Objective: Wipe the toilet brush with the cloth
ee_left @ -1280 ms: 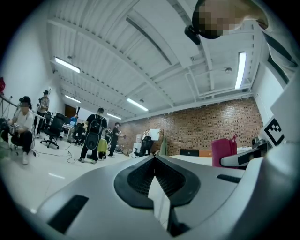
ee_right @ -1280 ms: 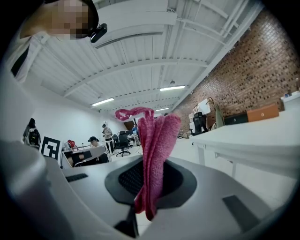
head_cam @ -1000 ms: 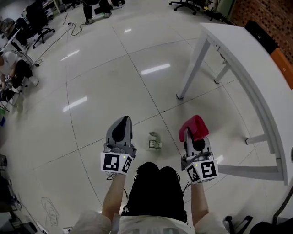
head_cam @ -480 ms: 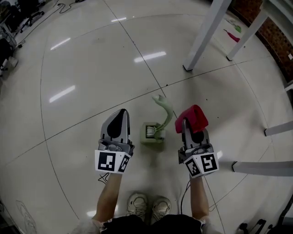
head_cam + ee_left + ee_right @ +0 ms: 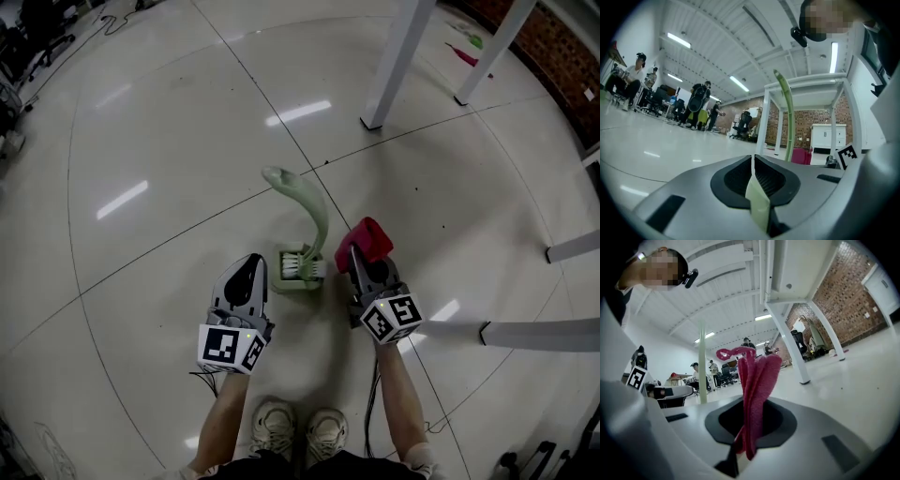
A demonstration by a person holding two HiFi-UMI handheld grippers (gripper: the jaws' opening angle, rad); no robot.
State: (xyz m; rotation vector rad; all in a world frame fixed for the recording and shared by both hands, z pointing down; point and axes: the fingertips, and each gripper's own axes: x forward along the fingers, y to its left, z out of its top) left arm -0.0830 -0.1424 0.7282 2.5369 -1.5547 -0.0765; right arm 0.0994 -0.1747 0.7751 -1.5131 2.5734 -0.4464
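Floor tiles, pale and glossy, fill the head view. On them the toilet brush stands upright in its square pale-green holder, its curved handle rising toward the far side. The left gripper lies level just left of the holder, apart from it, jaws together. The right gripper lies just right of the holder with a red cloth bunched at its tip, close beside the base of the brush handle (whether the two touch cannot be told from here). Two white table legs stand on the far right, and the person's shoes show at the near edge.

In the left gripper view the jaws meet in a tight seam with nothing gripped. A pale greenish strip sits along the near part of that seam, and what it is cannot be told. Beyond the jaws, to the right, the brush handle rises as a thin green line, with the red cloth low beside it. People and office chairs stand far off on the left.

In the right gripper view the jaws are clamped on the cloth, whose folds stand up out of the seam. The green handle stands to the left, with the left gripper low beside it. A brick wall runs along the far right.
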